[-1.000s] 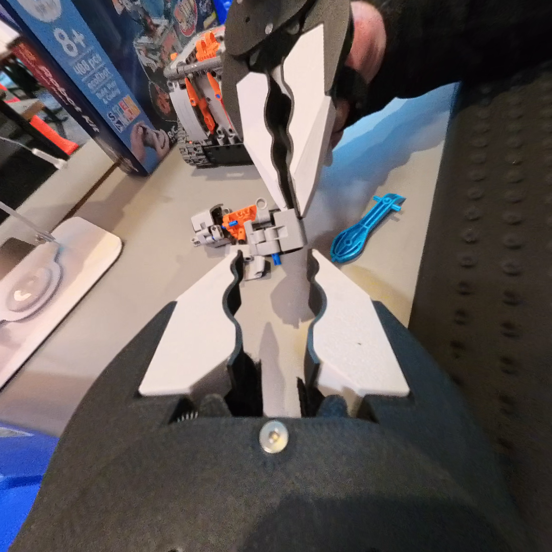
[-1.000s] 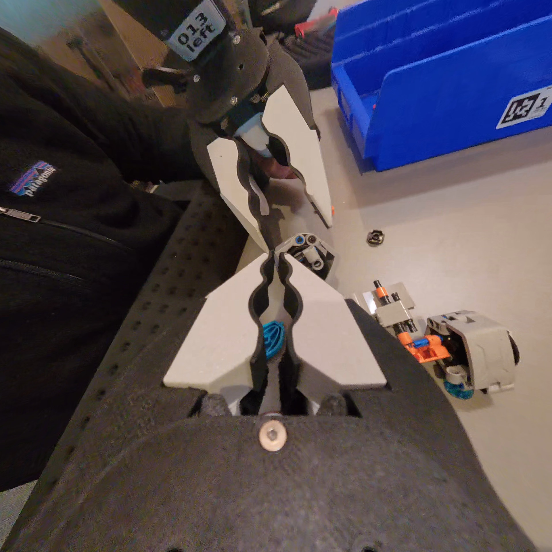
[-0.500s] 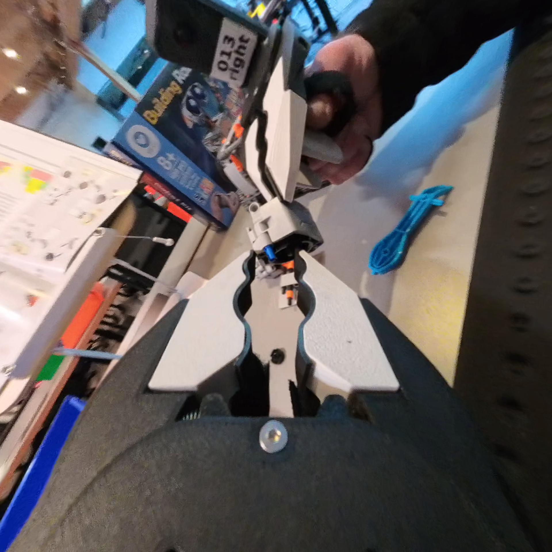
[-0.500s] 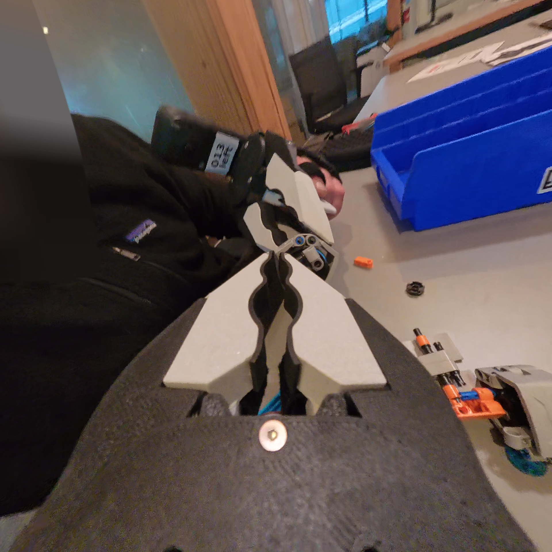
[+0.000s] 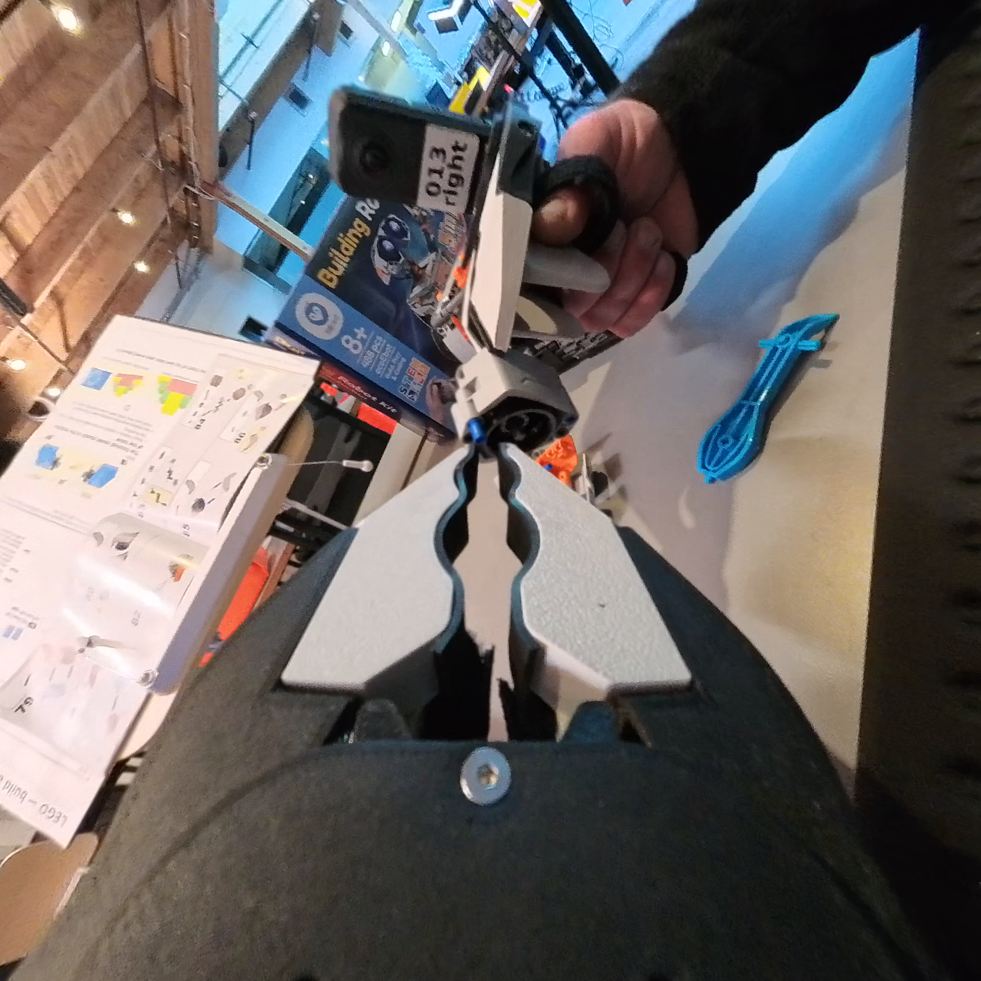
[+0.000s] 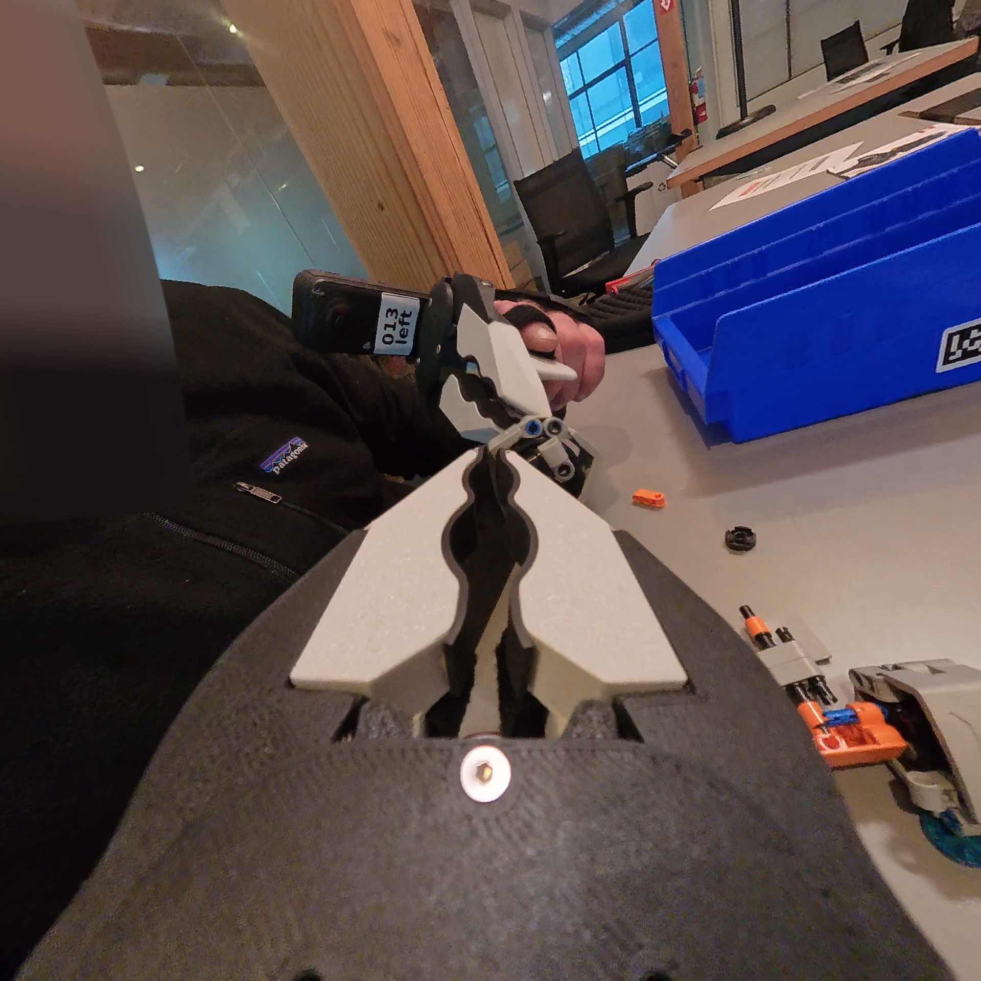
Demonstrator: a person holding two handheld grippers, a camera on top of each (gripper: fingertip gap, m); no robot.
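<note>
Above the table, both tools pinch a grey brick assembly.

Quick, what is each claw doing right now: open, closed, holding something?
Left claw: closed on the grey brick assembly, pinching its near end.
Right claw: closed on the same grey brick assembly, from the opposite side.

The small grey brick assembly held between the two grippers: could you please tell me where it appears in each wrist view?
Left wrist view: the grey brick assembly sits just above centre, at the left gripper fingertips, with the right gripper coming down onto it.
Right wrist view: it shows just above centre, at this gripper's fingertips, the left gripper behind it.
Shared landmark: the assembly's blue pin.
</note>
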